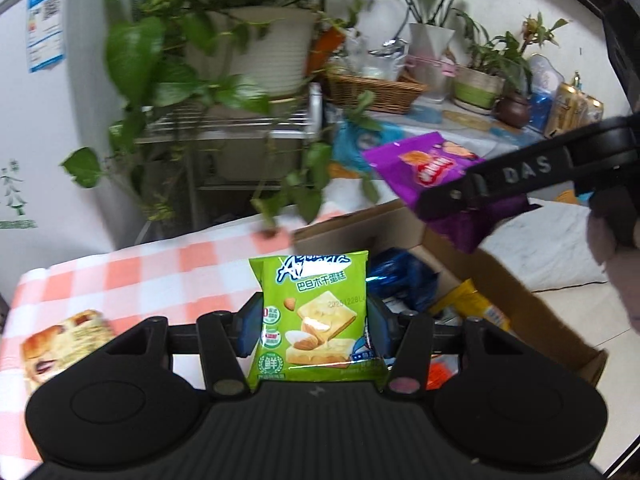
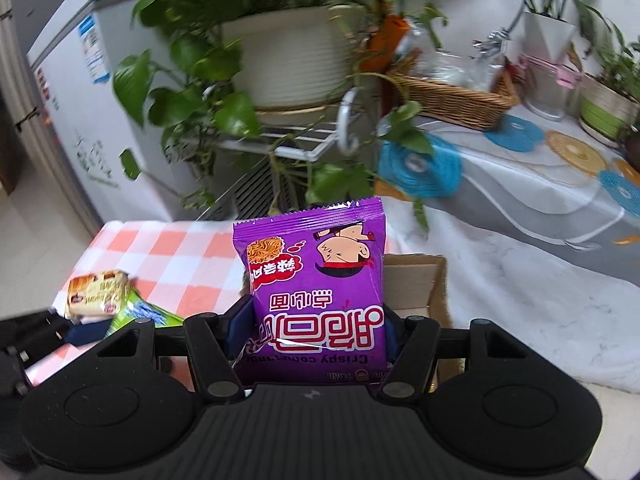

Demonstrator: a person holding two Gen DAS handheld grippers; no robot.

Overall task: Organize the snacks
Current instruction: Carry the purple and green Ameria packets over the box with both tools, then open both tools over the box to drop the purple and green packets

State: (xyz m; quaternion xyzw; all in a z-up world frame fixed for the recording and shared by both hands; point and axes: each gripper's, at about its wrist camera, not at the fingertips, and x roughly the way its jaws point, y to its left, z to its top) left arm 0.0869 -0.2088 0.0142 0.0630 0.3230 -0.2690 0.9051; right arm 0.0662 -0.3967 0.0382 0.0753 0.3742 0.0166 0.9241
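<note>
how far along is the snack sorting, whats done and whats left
Partly done. The cardboard box already holds a blue packet and a yellow packet. In hand: the left gripper is shut on a green cracker packet, and the right gripper is shut on a purple noodle packet; neither is in the box yet. Left: a bread packet lies on the checked tablecloth.

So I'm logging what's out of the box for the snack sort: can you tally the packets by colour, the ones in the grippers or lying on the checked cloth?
Green: 1, the green cake packet, held in the left gripper.
Purple: 1, the purple noodle packet, held in the right gripper.
Tan: 1, the bread packet, lying on the checked cloth.
Total: 3.
</note>
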